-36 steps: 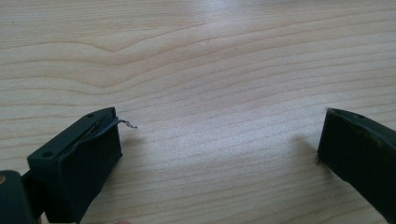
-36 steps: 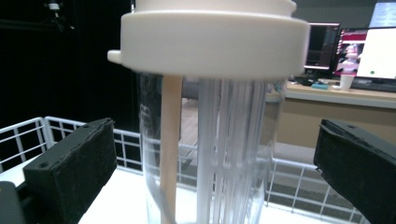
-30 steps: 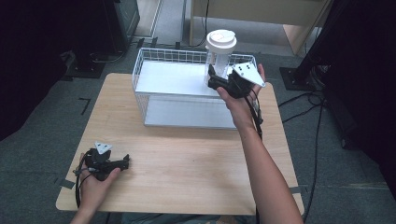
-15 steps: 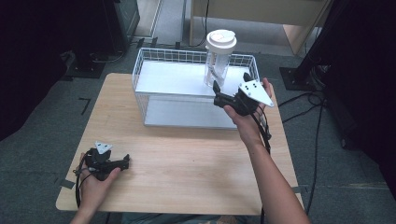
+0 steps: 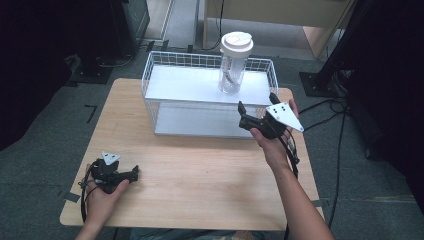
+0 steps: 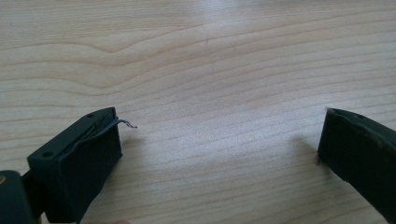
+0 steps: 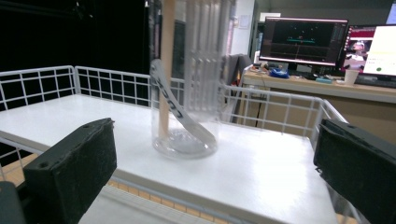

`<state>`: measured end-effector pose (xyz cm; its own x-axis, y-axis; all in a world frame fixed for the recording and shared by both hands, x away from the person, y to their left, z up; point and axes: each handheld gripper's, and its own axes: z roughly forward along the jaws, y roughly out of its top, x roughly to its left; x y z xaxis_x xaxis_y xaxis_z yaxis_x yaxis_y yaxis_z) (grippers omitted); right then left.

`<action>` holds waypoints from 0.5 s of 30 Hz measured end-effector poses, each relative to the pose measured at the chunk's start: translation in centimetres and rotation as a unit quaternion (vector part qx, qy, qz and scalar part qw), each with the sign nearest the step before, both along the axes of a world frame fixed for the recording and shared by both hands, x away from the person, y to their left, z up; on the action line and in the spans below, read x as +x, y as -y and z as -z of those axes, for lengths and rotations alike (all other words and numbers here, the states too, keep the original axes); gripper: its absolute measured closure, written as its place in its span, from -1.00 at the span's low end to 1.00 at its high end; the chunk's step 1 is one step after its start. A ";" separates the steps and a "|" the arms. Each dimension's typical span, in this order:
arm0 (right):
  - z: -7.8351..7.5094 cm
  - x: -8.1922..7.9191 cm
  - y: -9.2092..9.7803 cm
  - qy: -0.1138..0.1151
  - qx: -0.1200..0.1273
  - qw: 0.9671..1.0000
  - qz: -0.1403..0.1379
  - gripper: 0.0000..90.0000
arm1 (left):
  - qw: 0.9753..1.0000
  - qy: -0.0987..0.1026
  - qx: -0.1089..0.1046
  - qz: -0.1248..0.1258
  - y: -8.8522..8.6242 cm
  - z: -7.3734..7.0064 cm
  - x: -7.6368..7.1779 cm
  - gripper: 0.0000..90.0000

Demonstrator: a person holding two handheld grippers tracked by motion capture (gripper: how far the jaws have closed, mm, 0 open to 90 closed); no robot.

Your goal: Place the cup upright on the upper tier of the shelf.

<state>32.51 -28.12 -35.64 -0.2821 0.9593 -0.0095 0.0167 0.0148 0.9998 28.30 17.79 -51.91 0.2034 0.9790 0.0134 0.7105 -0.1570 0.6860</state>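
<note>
One clear plastic jar [image 5: 233,67] with a white lid stands upright on the white shelf inside a single white wire basket [image 5: 165,80] at the far side of the wooden table [image 5: 200,170]. Two items lean inside the jar: a wooden stick and a grey strip. The right tool [image 5: 256,111], jaws apart and empty, hovers just in front of the basket, near the jar but not touching it. The left tool [image 5: 131,174], jaws also apart and empty, rests low over the table, well away from the basket.
</note>
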 end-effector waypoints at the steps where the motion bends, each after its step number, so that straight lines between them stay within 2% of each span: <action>1: 0.0 0.0 0.0 0.000 0.000 1.000 0.000 -1.00 | 1.000 0.000 0.000 0.000 0.0 0.0 0.0 -1.00; 4: 0.6 -0.5 0.9 -0.003 0.005 1.000 0.004 -1.00 | 1.000 -0.001 0.000 0.000 0.0 0.0 0.0 -1.00; 15: 2.4 -2.4 3.9 -0.013 -0.001 1.000 0.024 -1.00 | 1.000 0.000 -0.001 -0.001 0.0 0.0 0.0 -1.00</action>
<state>30.11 -32.07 -38.02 -0.2369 0.9715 -0.0043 0.0442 0.0152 0.9989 28.30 17.77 -51.91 0.2018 0.9794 0.0107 0.7110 -0.1540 0.6862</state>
